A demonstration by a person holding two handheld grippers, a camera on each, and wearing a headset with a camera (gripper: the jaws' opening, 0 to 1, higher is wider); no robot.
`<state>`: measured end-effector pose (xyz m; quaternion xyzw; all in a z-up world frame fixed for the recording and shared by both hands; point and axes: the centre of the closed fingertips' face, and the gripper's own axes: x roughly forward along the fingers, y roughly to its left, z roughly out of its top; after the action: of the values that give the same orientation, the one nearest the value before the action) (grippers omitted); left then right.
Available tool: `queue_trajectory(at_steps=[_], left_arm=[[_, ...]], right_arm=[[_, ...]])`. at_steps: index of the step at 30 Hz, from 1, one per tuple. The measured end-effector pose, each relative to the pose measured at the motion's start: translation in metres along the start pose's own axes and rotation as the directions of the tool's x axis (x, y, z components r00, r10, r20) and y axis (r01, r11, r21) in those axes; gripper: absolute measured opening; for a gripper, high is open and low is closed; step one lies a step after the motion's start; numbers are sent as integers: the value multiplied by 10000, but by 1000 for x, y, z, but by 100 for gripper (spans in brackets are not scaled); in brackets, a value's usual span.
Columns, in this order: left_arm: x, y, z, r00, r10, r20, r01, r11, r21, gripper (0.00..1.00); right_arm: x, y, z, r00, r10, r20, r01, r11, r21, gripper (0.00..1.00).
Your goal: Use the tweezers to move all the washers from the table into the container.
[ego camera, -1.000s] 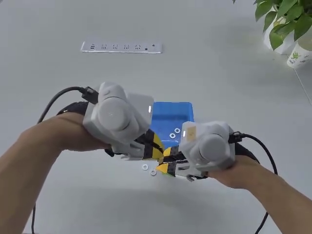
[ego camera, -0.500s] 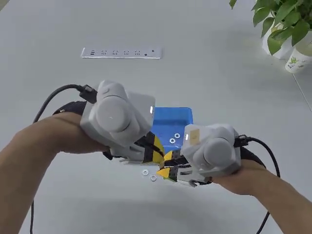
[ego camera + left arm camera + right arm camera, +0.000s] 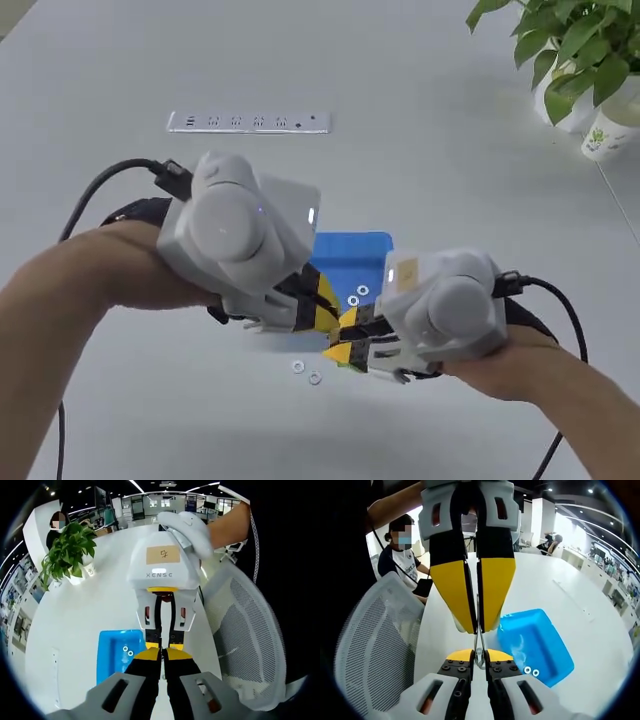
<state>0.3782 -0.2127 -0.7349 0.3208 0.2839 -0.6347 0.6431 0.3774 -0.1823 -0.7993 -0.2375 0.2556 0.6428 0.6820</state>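
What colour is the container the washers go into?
The container is blue, best seen in the right gripper view.

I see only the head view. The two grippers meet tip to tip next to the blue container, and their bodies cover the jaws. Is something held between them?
Observer: Yes. In the right gripper view, thin metal tweezers run from the right gripper into the left gripper. Both pairs of jaws look closed on them.
Operator: Is there anything at their tip?
Observer: I cannot tell. The left gripper's yellow pads cover that end.
Operator: What is near my hands, outside my picture?
Observer: A white mesh chair back stands beside the table.
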Motion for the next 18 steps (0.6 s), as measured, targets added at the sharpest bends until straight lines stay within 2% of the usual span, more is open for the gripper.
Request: queue_trajectory(at_steps=[8, 18], left_arm=[[-6, 6, 6, 10000, 51, 51, -51, 9999, 97, 6], [-13, 19, 14, 9996, 263, 134, -266, 9994, 234, 6]], right_arm=[[-7, -6, 6, 10000, -88, 24, 88, 10000, -32, 10], [-14, -21, 14, 9995, -300, 11, 300, 9994, -159, 10]])
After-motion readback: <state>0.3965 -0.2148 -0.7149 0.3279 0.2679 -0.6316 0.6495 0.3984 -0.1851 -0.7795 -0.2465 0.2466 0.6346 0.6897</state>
